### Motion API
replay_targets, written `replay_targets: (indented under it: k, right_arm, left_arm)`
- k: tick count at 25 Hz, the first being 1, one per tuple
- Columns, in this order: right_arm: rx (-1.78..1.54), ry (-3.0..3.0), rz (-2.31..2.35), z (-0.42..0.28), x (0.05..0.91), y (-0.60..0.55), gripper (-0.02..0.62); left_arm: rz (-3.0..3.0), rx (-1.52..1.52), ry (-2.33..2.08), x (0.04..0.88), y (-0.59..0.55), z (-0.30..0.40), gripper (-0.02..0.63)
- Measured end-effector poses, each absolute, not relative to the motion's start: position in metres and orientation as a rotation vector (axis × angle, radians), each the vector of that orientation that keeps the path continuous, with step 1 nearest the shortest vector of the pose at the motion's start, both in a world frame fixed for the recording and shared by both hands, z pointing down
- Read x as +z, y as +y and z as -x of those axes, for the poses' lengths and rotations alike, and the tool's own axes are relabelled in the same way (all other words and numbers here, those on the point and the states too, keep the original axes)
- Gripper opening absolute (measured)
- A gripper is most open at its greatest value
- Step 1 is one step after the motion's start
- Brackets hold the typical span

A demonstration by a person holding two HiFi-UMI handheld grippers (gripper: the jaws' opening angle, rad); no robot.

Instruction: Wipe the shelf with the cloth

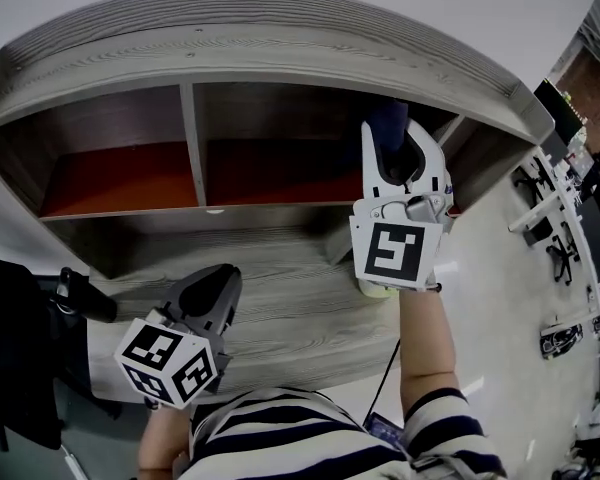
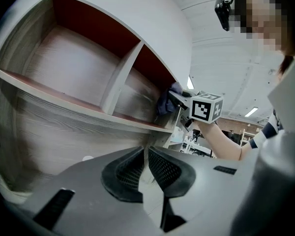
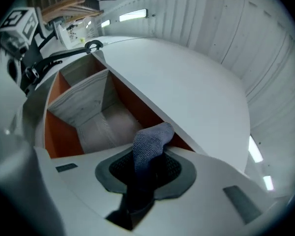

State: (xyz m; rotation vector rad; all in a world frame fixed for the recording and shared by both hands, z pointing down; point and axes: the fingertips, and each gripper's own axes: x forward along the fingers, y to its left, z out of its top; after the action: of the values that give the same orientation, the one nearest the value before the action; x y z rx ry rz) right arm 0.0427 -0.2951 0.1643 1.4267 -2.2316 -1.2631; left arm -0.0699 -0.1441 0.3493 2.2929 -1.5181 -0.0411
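Here's the shelf (image 1: 280, 38), a big grey wood-grain unit that arches across the head view from 9 o'clock over 12 to 3 o'clock. It has two open compartments, each backed in red-orange (image 1: 120, 178), and an upright divider (image 1: 192, 143) stands between them at about 11 o'clock. A wide grey ledge (image 1: 280, 268) runs below the compartments, through the centre of the view.

On to the right gripper (image 1: 390, 143), up at 1 o'clock on a bare forearm (image 1: 427, 338). It's reaching into the right-hand compartment, near that bay's far right end. In the right gripper view, the right gripper (image 3: 146, 168) has both pads clamped on the cloth (image 3: 150, 144). The grey-blue fabric pokes up out of the pinch, and its free end folds over toward 1 o'clock against the red back panel.

The left gripper (image 1: 215, 288) hangs low at 7 o'clock over the front of the ledge, well apart from the other. In its own view, the left gripper (image 2: 145, 167) has its pads drawn together with only a thin slit between them, and nothing is in there.

And the cloth (image 1: 387, 128) itself is a small dark bundle at the right gripper's tips inside that right-hand bay. The left gripper view catches it (image 2: 166, 100) at 1 o'clock, touching the compartment's inner surface.
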Motion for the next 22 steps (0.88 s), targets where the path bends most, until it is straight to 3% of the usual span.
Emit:
replay_targets:
  k: [14,22]
  right_arm:
    - [-1.661,-1.594,-1.576,-0.079,0.16,-0.306,0.092]
    - [-1.629,-1.377,-1.588,-0.091,0.164,-0.32,0.092]
  left_arm:
    - [-2.284,-0.048,-1.51,0.352,-0.145,0.069,0.041]
    - [-2.275,-0.046,-1.518,0.354,-0.144,0.073,0.04]
